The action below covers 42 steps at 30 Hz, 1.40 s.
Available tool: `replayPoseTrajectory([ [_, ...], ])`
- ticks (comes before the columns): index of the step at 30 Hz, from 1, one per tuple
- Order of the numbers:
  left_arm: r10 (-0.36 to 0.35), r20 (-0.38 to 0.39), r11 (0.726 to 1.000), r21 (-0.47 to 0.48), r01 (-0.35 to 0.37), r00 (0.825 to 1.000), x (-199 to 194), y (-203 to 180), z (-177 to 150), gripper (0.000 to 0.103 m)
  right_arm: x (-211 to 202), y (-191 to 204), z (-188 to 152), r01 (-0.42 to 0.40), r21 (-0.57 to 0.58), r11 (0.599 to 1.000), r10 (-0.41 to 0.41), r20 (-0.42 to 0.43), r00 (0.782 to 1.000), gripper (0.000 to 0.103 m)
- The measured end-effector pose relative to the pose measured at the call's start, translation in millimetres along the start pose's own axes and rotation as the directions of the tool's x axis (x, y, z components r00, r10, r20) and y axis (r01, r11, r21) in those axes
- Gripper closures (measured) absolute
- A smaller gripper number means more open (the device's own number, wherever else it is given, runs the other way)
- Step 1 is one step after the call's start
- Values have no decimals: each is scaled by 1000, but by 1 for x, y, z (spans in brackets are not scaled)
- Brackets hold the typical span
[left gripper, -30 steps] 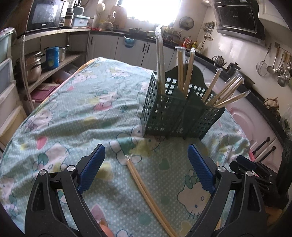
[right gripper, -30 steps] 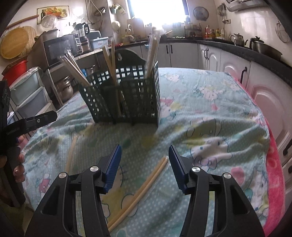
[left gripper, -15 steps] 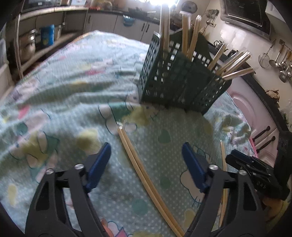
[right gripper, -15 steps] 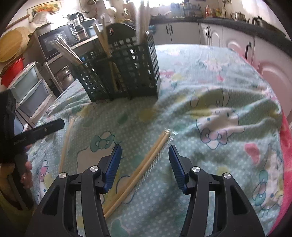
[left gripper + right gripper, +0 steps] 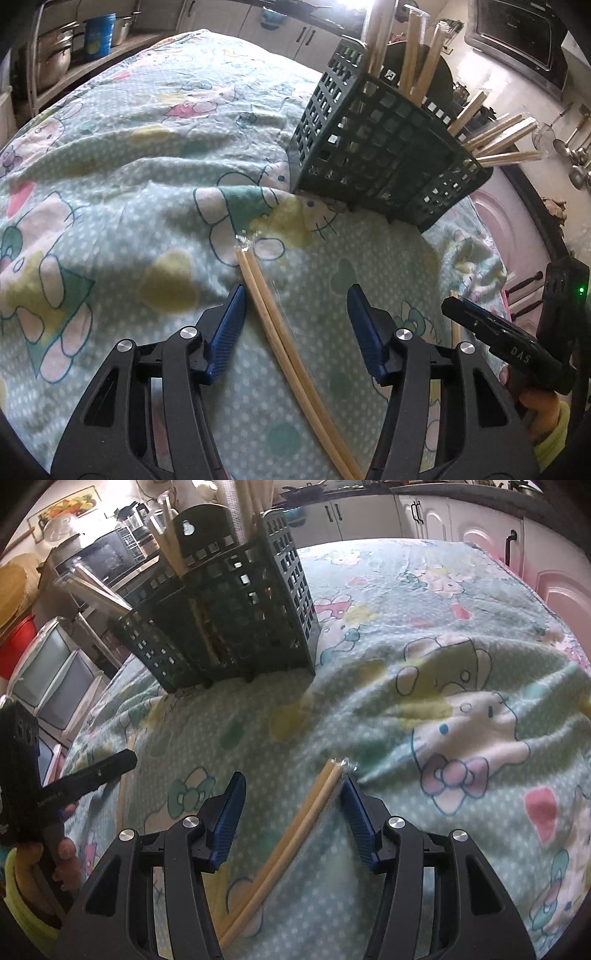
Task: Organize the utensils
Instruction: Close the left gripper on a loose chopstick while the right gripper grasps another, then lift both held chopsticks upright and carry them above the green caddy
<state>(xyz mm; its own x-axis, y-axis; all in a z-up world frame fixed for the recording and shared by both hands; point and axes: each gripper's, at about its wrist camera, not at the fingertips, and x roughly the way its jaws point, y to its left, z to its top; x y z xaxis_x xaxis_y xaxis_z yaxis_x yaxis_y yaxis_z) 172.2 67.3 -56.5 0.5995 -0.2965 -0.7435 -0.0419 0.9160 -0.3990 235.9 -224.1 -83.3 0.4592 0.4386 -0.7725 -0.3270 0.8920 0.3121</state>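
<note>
A dark green lattice utensil holder [image 5: 384,162] stands on the table with several wrapped chopstick pairs upright in it; it also shows in the right wrist view [image 5: 229,616]. My left gripper [image 5: 295,314] is open, low over a wrapped pair of chopsticks [image 5: 273,317] that lies on the cloth between its fingers, close to the left finger. My right gripper [image 5: 291,801] is open, low over another wrapped pair of chopsticks [image 5: 295,830] that lies between its fingers, its tip close to the right finger [image 5: 354,812].
The table wears a rumpled Hello Kitty cloth [image 5: 122,155]. The other gripper and hand show at the right edge of the left view [image 5: 517,350] and at the left edge of the right view [image 5: 44,794]. Pink cabinets [image 5: 554,590] and shelves [image 5: 74,44] flank the table.
Both grippers have come down and forward toward the cloth. Each now has a chopstick pair between its open fingers. The holder has not moved.
</note>
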Motion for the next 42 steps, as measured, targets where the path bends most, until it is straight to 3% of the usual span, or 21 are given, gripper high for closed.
replayPoseTrajectory([
  [6,25,-3,1000,-4,-25,1000,8,4,14,63,5,-4,9,11,15,1000,-11,-8,1000,71],
  [10,70,-2,998,9,-70,998,15,3,23,74,6,-7,11,3,28,1000,-3,-5,1000,89],
  [17,104,2,995,12,-104,995,18,7,29,93,5,4,12,-99,29,995,99,-5,995,93],
  [21,95,0,995,2,-95,995,16,10,29,97,0,23,13,-146,-16,989,146,7,989,94],
  [25,28,18,1000,-15,-27,999,5,7,27,100,-10,44,18,-174,-63,983,176,29,984,95],
  [31,-25,98,999,39,22,995,-28,-15,30,101,-37,62,24,-192,-127,973,204,93,975,95],
  [42,-109,304,986,156,64,946,-111,-65,57,101,-95,69,35,-182,-186,965,225,247,942,95],
])
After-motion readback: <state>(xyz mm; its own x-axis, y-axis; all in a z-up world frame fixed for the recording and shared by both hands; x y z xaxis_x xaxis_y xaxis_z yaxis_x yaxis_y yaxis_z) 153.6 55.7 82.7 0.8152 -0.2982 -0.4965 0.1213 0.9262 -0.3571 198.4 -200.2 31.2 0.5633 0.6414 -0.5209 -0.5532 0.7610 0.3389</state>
